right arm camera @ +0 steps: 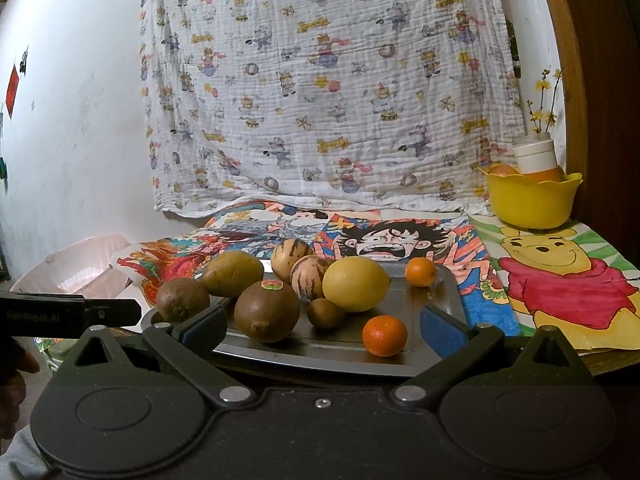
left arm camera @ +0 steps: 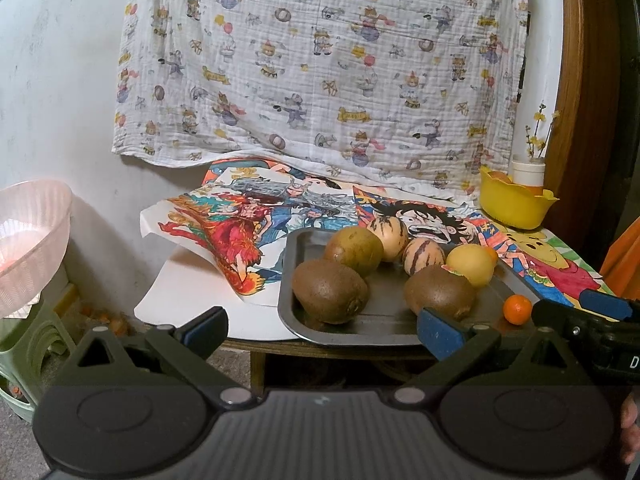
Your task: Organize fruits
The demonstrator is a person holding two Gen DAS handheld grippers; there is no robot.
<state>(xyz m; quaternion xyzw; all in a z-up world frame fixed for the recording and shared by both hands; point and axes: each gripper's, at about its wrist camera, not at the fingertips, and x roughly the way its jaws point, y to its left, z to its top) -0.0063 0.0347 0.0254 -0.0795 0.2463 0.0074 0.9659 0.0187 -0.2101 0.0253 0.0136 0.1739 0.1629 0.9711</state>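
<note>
Hovering wide open and empty at lower frame: left gripper and right gripper, short of the tray. Heaped mid-frame on it: kiwis, lemon, mandarin. Probably between picks; sorting toward yellow bowl at right, possibly. Cannot tell how far along.

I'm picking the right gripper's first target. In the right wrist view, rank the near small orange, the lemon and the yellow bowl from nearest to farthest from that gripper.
From the right gripper:
1. Near small orange, at the front of the tray, just ahead between the fingers.
2. Lemon, mid-tray, behind the orange.
3. Yellow bowl, far right at the table's back.
</note>
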